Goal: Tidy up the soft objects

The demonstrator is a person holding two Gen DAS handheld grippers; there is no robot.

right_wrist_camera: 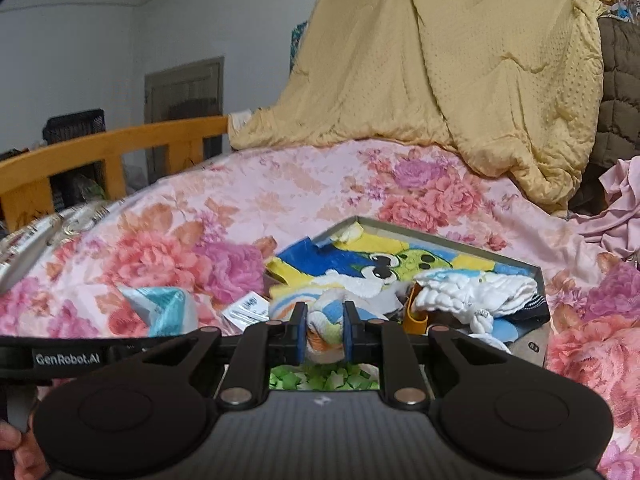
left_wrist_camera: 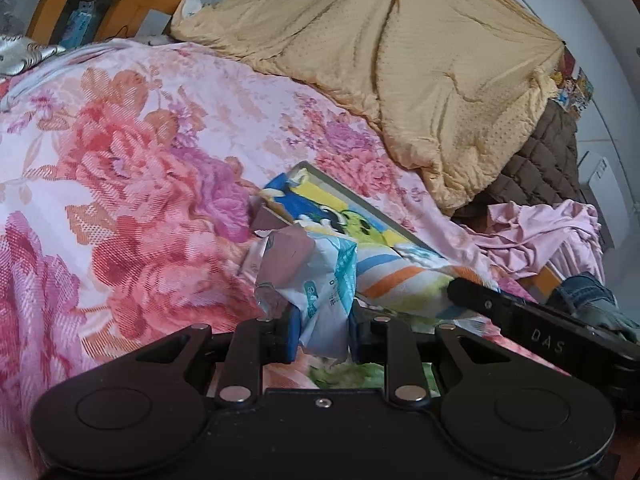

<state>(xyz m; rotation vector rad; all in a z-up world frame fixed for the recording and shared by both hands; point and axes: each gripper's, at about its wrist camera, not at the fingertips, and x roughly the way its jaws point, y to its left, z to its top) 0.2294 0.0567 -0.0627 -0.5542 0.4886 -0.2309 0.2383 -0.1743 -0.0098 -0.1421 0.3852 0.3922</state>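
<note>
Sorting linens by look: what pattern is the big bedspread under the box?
Pink with large pink, red and purple flowers, on the floral bedspread; clearest in the left wrist view.

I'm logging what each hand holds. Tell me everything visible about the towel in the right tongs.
The striped towel is soft terry, white with blue and orange bands. A bunched fold is pinched between the right tongs, blue pads pressing both sides. The rest trails into the shallow box on the floral bedspread, beside white folded cloths.
</note>
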